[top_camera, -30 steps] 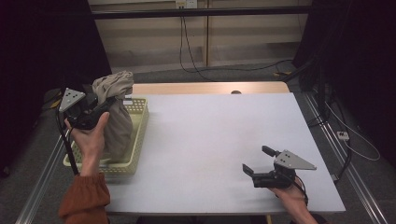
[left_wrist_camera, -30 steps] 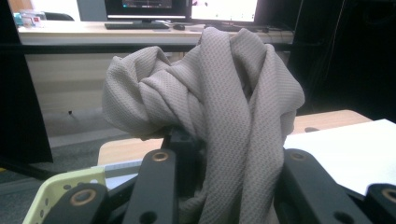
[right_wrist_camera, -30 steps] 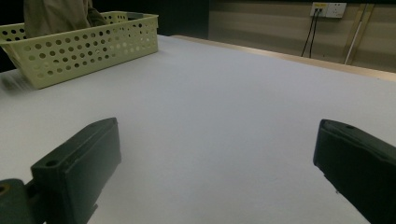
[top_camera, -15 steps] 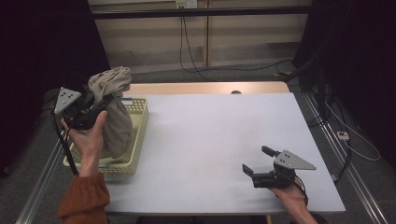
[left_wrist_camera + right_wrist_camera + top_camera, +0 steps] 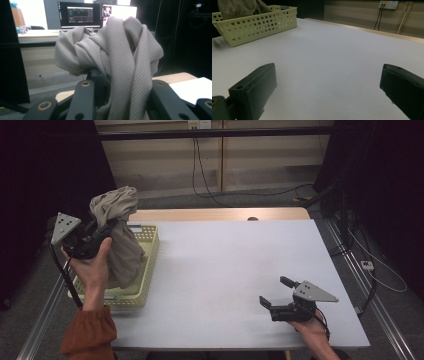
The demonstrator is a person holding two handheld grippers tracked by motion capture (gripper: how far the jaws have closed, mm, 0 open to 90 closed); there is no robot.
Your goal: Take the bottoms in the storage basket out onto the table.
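High view: left gripper (image 5: 107, 227) clamped on a grey cloth (image 5: 120, 240), bunched top lifted above the yellow basket (image 5: 145, 287) at the table's (image 5: 225, 270) left edge. Cloth's lower end hanging down into the basket, so not yet clear of it. Right gripper (image 5: 275, 292) parked near the right front corner, jaws spread, nothing between them.

Left gripper view: cloth (image 5: 120, 62) gathered in a twisted knot between the black jaws, pinched tight and draped over them. Table corner visible at right beyond the folds.

Right gripper view: jaws wide apart over bare table (image 5: 332, 62), gripping nothing. Basket (image 5: 259, 27) at the far left edge, with cloth (image 5: 237, 7) rising out of it.

Judged progress: grasp made, lift begun. Left to do, most likely: pull the cloth fully out, carry it over the open table, set it down and perhaps spread it with the idle gripper's help.
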